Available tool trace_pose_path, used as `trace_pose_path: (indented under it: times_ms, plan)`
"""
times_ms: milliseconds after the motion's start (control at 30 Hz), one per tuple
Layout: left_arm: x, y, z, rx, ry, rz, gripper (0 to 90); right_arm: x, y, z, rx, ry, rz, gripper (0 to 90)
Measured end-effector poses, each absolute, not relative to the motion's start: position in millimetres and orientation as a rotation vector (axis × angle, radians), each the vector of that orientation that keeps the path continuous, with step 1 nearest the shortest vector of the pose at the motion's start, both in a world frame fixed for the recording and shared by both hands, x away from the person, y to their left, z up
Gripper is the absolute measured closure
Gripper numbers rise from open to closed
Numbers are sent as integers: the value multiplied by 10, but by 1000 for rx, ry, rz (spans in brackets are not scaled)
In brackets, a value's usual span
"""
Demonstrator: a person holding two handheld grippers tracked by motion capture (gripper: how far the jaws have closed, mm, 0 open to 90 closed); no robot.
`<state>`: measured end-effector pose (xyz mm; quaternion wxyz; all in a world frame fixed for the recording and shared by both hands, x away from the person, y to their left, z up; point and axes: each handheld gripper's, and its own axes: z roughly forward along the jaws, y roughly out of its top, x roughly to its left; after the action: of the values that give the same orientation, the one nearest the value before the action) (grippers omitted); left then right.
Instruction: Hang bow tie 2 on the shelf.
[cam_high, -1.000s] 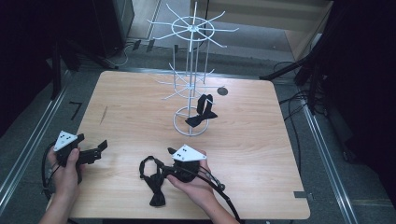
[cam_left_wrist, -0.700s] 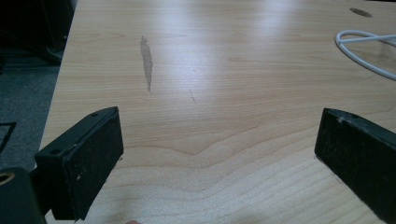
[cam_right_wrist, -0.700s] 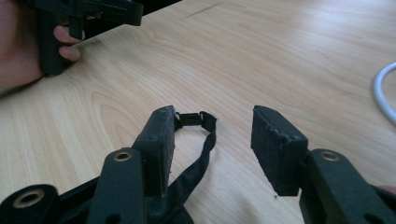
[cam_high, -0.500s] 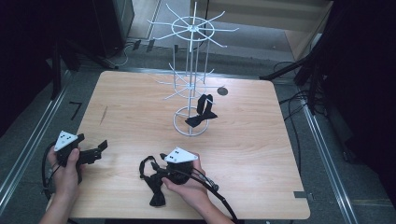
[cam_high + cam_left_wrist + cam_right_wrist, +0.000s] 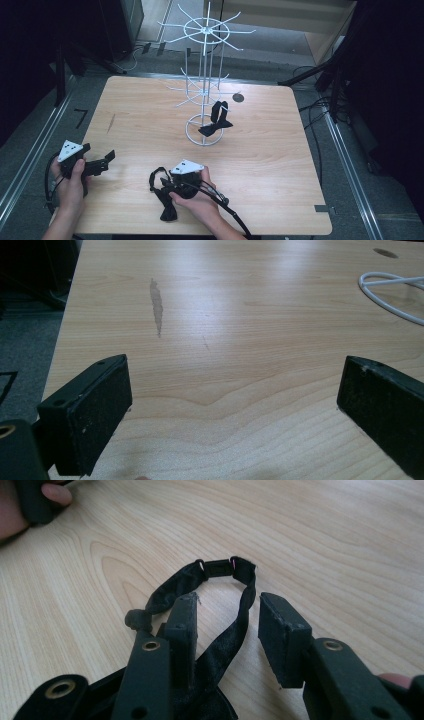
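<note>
Pale wood worktop [image 5: 260, 150]. Your right tool [image 5: 227, 630] released, jaws astride bow tie strap [image 5: 245, 611]; strap runs straight ahead. Left tool [image 5: 225, 405] released, idle, well apart.

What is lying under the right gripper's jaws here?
A black bow tie lies on the table, its strap loop running between the open jaws of the right gripper. The bow itself is mostly covered by the gripper body.

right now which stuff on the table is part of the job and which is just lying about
In play:
- bow tie on the table, strap between the right claw jaws
- white wire rack
- bow tie hung on rack
- left claw, open over bare wood

Lying about:
- round dark spot behind the rack
- floor cables
</note>
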<state>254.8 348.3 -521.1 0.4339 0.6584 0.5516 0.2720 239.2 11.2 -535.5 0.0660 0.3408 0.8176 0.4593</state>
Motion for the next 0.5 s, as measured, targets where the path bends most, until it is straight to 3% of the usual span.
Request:
trace_pose_path:
  times_ms: [200,267,500]
  plan:
    - [2548,3482,-5211,1642,1374,679,16,2408,122,-5403,1049,2479,1354,643]
    - [2548,3480,-5211,1643,1372,677,16,2402,124,-5401,1036,2482,1342,736]
    - [2545,3477,-5211,1640,1371,677,16,2377,124,-5394,1001,2470,1303,900]
